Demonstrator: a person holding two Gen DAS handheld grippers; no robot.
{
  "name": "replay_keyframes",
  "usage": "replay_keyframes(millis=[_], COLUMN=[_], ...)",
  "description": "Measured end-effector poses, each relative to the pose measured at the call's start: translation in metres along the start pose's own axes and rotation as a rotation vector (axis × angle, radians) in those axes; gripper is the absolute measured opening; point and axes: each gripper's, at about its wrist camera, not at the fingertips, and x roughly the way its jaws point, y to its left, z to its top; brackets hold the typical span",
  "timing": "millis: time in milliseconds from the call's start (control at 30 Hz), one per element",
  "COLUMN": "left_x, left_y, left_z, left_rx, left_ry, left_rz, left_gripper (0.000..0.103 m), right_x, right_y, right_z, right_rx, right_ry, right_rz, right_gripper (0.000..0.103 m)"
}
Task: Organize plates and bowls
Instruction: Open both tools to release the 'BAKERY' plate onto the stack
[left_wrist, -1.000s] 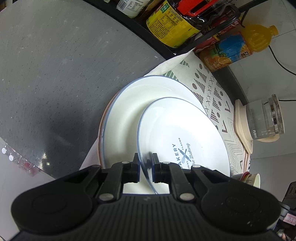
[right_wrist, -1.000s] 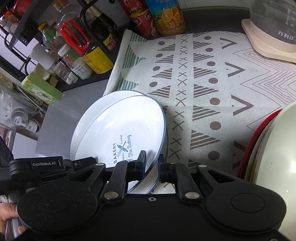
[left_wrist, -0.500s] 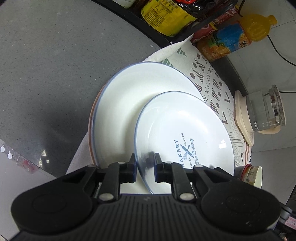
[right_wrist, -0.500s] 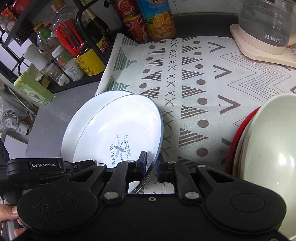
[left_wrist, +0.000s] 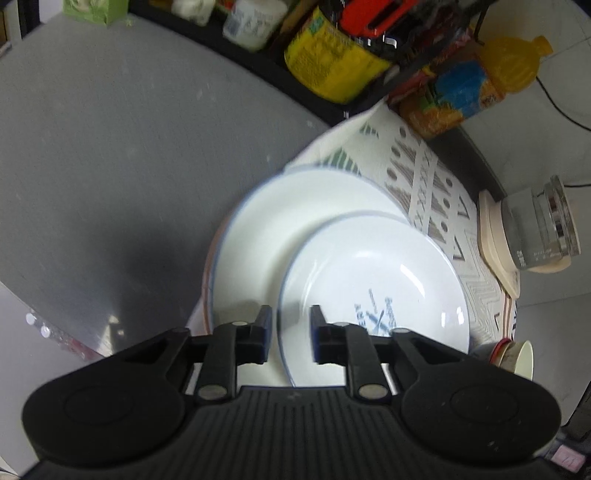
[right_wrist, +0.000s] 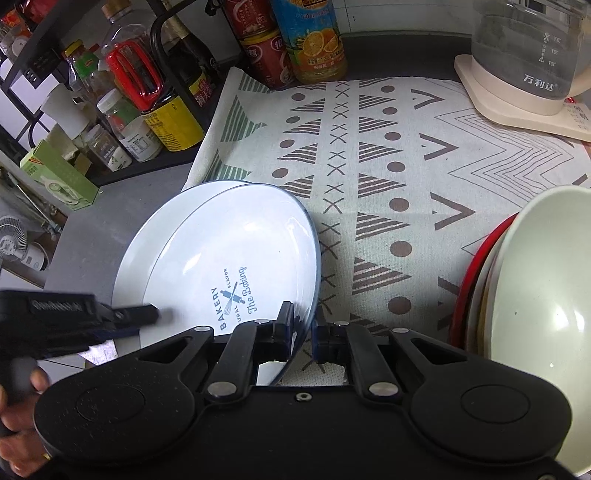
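Two hand-held grippers share your white blue-rimmed "Bakery" plate (right_wrist: 236, 258), tilted over the larger white plate (left_wrist: 295, 229) at the patterned cloth's (right_wrist: 388, 166) edge on the grey bench (left_wrist: 110, 147). Your right hand-held gripper (right_wrist: 303, 328) alone clamps its rim, so it could swing or slip. The left hand-held gripper (left_wrist: 290, 332) has just been opening, jaws apart around the rim.

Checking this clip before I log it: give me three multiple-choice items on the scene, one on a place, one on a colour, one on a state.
1. Where does the kettle stand?
A. on the patterned cloth
B. on the shelf
C. inside a bowl

2. What colour is the printed plate's rim line?
A. red
B. blue
C. green

3. How is the right gripper?
A. open, clear of the plate
B. shut on the plate's rim
C. shut on the cloth

Answers: 1 A, its base sits on the cloth's far corner. 2 B, a thin blue line edges it. 3 B, its pads pinch the near rim.
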Motion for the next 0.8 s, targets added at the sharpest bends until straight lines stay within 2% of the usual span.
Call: replay_keyframes(millis=[100,200,267,467,700,800], left_x=[-0.013,-0.020,-0.020,-0.003,0.011,0.015], left_y=[0.000,0.000,0.000,0.006,0.012,0.014], left_z=[0.008,0.013,0.015,0.011,0.008,0.007], left_rx=[0.002,0.009,0.015,0.003,-0.007,-0.019], left_ry=[-0.043,-0.086,-0.093,-0.060,-0.058,-0.055], left_rz=[0.026,0.039,0.061,0.073,0.096,0.102], left_gripper=[0.045,0.056,0.060,0.061,0.061,0.057], right_x=[0.000,0.000,0.002,0.005,0.012,0.014], right_y=[0.003,0.005,0.005,0.007,0.011,0.013], right_z=[-0.001,-0.001,0.000,0.001,0.000,0.000], right_rx=[-0.012,-0.026,-0.023,-0.028,-0.044,-0.060], right_ry=[-0.007,-0.008,-0.004,0.009,0.028,0.029], right_rz=[-0.015,-0.027,-0.032,-0.040,-0.055,-0.063], right_gripper=[0.010,0.011,0.011,0.012,0.015,0.016])
